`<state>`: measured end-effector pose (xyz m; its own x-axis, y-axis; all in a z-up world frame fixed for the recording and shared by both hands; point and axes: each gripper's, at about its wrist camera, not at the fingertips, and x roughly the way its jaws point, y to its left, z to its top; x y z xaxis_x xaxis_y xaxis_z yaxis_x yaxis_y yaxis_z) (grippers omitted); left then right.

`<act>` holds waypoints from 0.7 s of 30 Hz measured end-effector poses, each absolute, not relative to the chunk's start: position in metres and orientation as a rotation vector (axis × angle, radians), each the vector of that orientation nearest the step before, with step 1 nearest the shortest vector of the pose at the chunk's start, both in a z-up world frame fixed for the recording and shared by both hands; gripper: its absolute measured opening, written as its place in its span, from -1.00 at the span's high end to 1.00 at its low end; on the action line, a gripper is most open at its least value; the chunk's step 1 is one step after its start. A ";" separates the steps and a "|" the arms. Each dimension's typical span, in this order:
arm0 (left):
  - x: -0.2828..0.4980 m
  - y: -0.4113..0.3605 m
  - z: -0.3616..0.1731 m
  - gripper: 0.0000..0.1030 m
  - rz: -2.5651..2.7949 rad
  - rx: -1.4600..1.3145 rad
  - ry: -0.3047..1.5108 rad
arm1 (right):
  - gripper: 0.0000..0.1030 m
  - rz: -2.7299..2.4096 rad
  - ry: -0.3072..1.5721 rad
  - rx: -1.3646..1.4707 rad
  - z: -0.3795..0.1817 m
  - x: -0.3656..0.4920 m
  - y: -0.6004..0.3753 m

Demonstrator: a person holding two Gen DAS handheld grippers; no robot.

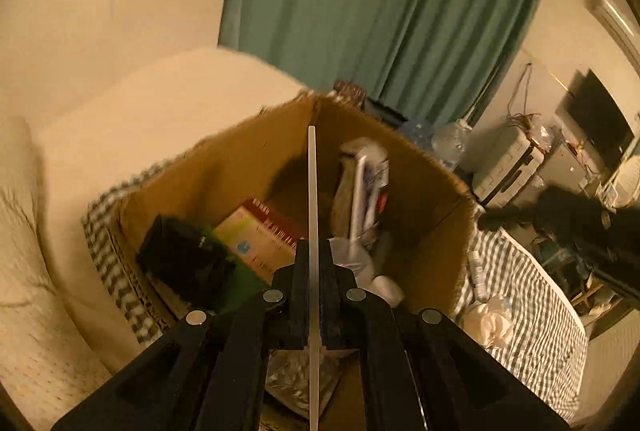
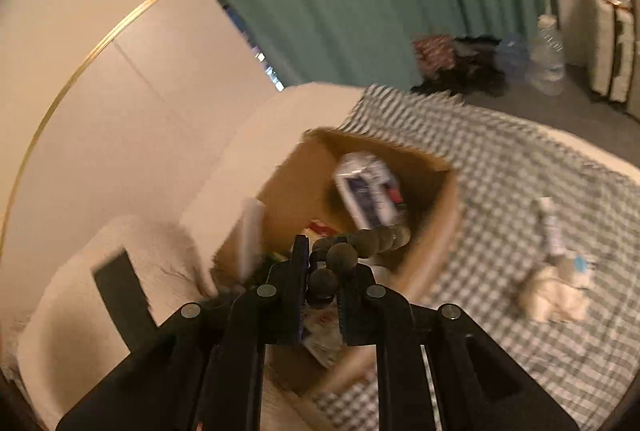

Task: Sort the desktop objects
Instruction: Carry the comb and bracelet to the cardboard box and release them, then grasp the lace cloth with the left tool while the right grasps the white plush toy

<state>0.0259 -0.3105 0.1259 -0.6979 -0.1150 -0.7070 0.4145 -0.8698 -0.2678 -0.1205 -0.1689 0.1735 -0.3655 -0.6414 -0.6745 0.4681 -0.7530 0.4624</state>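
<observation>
A checked cloth (image 2: pixel 520 167) covers the surface, and on it stands an open cardboard box (image 1: pixel 432 191), the biggest thing near both grippers. The box holds a white and blue packet (image 1: pixel 370 183) leaning upright against its far side, a flat red and yellow carton (image 1: pixel 260 235) lying on the bottom, and a black block (image 1: pixel 180 255) at its left.

The left gripper (image 1: pixel 314 251) is poised over the box mouth, its jaws pressed shut on a thin white stick (image 1: pixel 312 199). The stick runs straight out between the fingers and points toward the box's far corner, its tip above the contents.

The right gripper (image 2: pixel 322 251) is just short of the box's near rim, clamped on a string of dark round beads (image 2: pixel 360 243). Some beads sit between the fingers; the rest curve off to the right over the box.

Further right on the cloth, well apart from the box, lie a crumpled white tissue (image 2: pixel 554 295) and a small white tube (image 2: pixel 550 227).
</observation>
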 end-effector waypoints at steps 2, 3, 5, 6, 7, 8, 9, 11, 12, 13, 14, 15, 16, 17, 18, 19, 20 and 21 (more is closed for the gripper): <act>0.025 -0.313 0.121 0.89 -2.567 1.050 0.591 | 0.59 -2.127 -0.246 1.208 0.165 -0.127 -0.183; 0.024 -0.313 0.120 0.78 -2.559 1.056 0.582 | 0.12 -2.128 -0.246 1.235 0.161 -0.129 -0.187; 0.023 -0.309 0.119 0.14 -2.560 1.070 0.574 | -0.09 -2.148 -0.263 1.254 0.156 -0.133 -0.189; 0.023 -0.309 0.120 -0.47 -2.554 1.069 0.573 | -0.09 -2.171 -0.265 1.244 0.157 -0.133 -0.187; 0.025 -0.308 0.121 -0.84 -2.540 1.057 0.571 | -0.09 -2.187 -0.268 1.234 0.161 -0.131 -0.182; 0.024 -0.308 0.125 -0.87 -2.531 1.045 0.571 | -0.09 -2.186 -0.276 1.224 0.164 -0.130 -0.177; 0.025 -0.306 0.127 -0.87 -2.530 1.039 0.571 | -0.09 -2.190 -0.281 1.220 0.167 -0.130 -0.171; 0.020 -0.308 0.134 -0.87 -2.548 1.036 0.575 | -0.09 -2.249 -0.268 1.200 0.176 -0.129 -0.153; 0.020 -0.303 0.139 -0.87 -2.567 1.025 0.574 | -0.09 -2.282 -0.254 1.185 0.180 -0.126 -0.142; 0.020 -0.298 0.142 -0.89 -2.581 1.015 0.570 | -0.09 -2.328 -0.226 1.173 0.185 -0.122 -0.128; 0.019 -0.288 0.146 -0.89 -2.604 1.008 0.563 | -0.09 -2.367 -0.208 1.165 0.187 -0.118 -0.117; 0.019 -0.279 0.149 -0.89 -2.631 1.008 0.555 | -0.09 -2.408 -0.192 1.159 0.188 -0.115 -0.104; 0.017 -0.265 0.152 -0.91 -2.659 1.019 0.543 | -0.09 -2.448 -0.174 1.160 0.188 -0.112 -0.091; 0.015 -0.252 0.155 -0.91 -2.679 1.034 0.529 | -0.09 -2.491 -0.160 1.159 0.187 -0.108 -0.074; 0.013 -0.240 0.156 -0.93 -2.701 1.045 0.517 | -0.09 -2.516 -0.156 1.161 0.186 -0.105 -0.062; 0.012 -0.226 0.157 -0.97 -2.737 1.053 0.503 | -0.09 -2.544 -0.147 1.169 0.184 -0.102 -0.048; 0.009 -0.204 0.156 -1.00 -2.783 1.073 0.473 | -0.09 -2.582 -0.136 1.190 0.178 -0.100 -0.029; 0.008 -0.188 0.154 -1.00 -2.810 1.090 0.443 | -0.09 -2.608 -0.134 1.204 0.172 -0.101 -0.017</act>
